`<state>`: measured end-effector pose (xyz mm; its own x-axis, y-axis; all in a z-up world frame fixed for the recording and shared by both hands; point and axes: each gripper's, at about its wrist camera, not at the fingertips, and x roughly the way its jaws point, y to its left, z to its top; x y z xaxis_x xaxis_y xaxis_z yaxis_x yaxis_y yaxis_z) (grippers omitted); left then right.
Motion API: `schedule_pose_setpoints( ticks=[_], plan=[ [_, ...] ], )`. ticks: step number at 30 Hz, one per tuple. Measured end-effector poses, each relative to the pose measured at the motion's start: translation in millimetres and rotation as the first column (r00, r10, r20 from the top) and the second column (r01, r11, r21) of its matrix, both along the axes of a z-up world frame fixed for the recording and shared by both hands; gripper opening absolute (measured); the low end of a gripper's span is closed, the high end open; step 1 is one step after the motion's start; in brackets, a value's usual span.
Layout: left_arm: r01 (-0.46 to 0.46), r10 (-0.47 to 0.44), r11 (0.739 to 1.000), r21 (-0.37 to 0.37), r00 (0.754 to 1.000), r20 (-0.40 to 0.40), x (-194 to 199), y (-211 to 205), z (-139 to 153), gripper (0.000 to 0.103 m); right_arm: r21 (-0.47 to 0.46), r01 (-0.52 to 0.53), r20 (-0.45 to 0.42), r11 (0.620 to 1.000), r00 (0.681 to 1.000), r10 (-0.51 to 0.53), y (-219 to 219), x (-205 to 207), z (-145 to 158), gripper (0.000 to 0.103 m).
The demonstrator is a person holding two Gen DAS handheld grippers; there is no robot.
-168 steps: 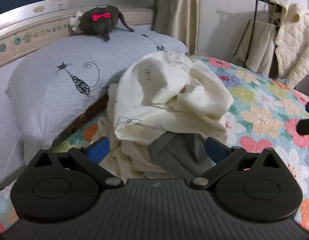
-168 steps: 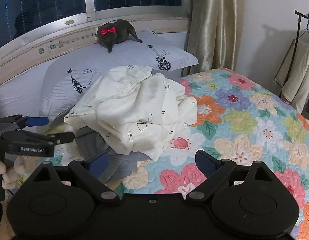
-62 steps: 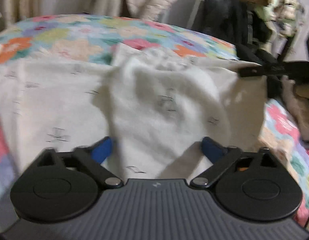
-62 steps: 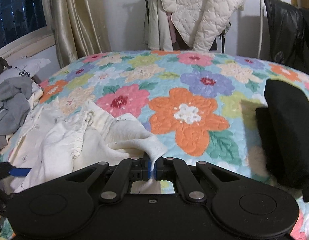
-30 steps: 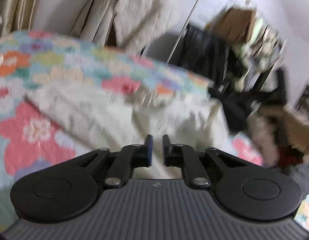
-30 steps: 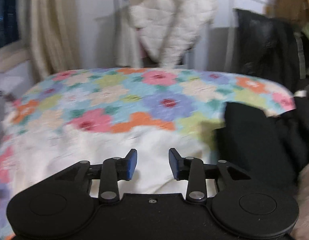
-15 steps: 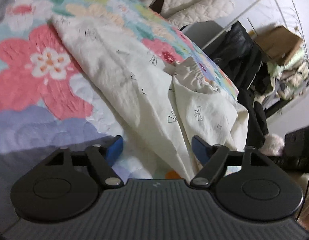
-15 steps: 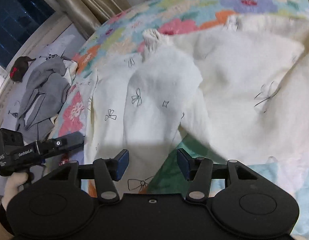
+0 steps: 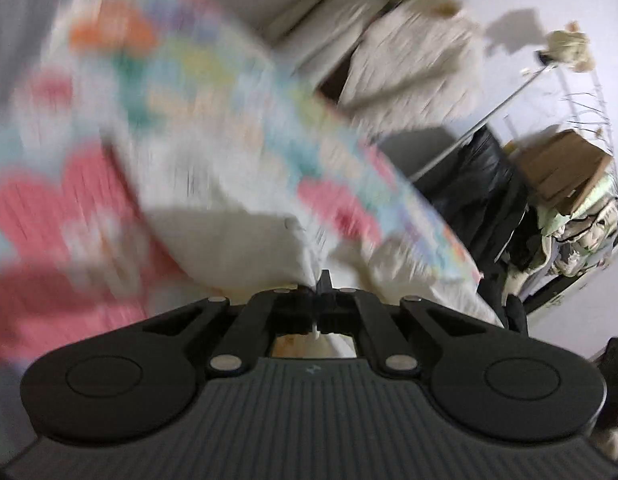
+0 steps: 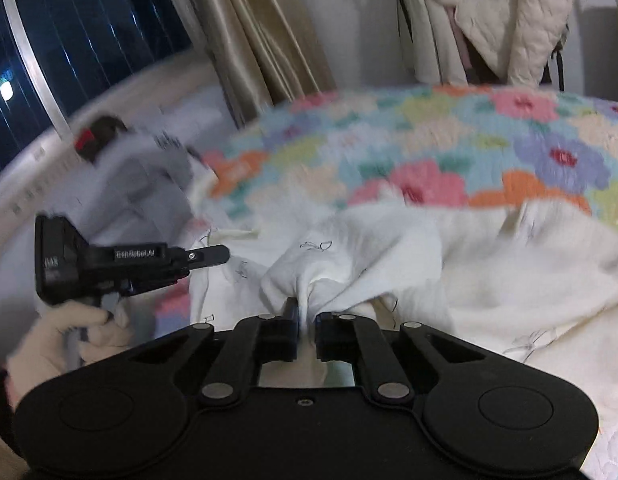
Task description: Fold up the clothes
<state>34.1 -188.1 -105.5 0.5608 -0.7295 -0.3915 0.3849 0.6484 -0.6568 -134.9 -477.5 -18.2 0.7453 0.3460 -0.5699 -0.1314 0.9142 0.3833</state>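
the right gripper (image 10: 307, 322) is clamped on a bunched fold of the cream garment (image 10: 489, 264), which lies spread over the near side of the bed's floral quilt (image 10: 449, 140). the left gripper (image 9: 323, 304), jaws together, pinches the same cloth near the quilt's edge. farther off, a quilted jacket (image 10: 505, 12) hangs by the wall.
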Motion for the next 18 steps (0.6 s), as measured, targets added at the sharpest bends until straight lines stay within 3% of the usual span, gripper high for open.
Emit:
schedule_pose_setpoints(
  ticks=[3, 5, 7, 10, 14, 18],
  plan=[
    [-0.027, 0.032, 0.998, -0.051, 0.995, 0.096, -9, 22, 48, 0.001, 0.087, -0.006, 0.017, 0.996, 1.0, 0.005, 10, -7, 31, 0.01],
    [-0.042, 0.054, 0.996, -0.082, 0.987, 0.151, -16, 39, 78, 0.001, 0.21, -0.03, 0.032, 0.977, 0.999, 0.023, 13, -12, 49, 0.01],
    [-0.056, 0.077, 0.993, -0.102, 0.973, 0.218, -26, 57, 108, 0.001, 0.308, -0.067, 0.082, 0.949, 0.996, 0.043, 17, -22, 67, 0.01],
    [-0.061, 0.109, 0.983, -0.171, 0.952, 0.285, -41, 85, 150, 0.001, 0.365, -0.143, 0.168, 0.92, 0.982, 0.086, 30, -32, 96, 0.01],
    [-0.081, 0.15, 0.977, -0.195, 0.916, 0.373, -54, 105, 196, 0.001, 0.329, -0.197, 0.241, 0.924, 0.963, 0.119, 46, -24, 131, 0.01],
    [-0.111, 0.161, 0.982, -0.155, 0.917, 0.364, -54, 104, 206, 0.001, 0.235, -0.131, 0.253, 0.963, 0.965, 0.069, 45, -12, 140, 0.01]
  ],
)
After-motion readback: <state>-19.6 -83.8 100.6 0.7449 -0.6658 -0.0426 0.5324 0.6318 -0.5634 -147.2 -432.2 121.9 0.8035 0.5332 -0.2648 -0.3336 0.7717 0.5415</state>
